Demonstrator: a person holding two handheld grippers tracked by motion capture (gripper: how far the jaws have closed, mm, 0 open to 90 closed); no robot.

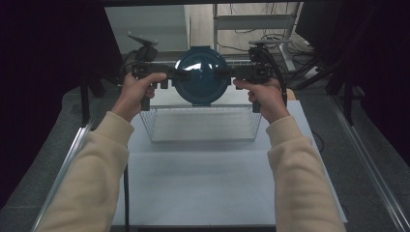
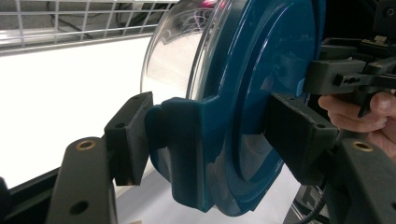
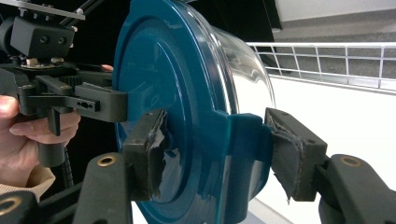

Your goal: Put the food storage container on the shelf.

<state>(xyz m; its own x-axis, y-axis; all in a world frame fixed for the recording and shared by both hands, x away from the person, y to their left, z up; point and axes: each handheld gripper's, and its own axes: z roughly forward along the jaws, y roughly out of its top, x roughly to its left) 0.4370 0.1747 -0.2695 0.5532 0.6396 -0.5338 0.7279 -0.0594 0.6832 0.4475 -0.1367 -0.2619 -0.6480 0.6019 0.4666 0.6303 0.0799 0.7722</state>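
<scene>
High view: the lidded container (image 1: 201, 76) hangs on edge above the wire basket (image 1: 203, 123), left gripper (image 1: 175, 73) and right gripper (image 1: 227, 73) each clamped on a lid latch. These edge grips look shallow, though depth is hard to judge, so uneven hand motion could twist it loose into the basket.

The high view looks forward and down from the near side; each gripper view faces inward, close up, sharing the round blue-lidded clear container (image 1: 201, 76) (image 2: 243, 102) (image 3: 187, 116).
</scene>
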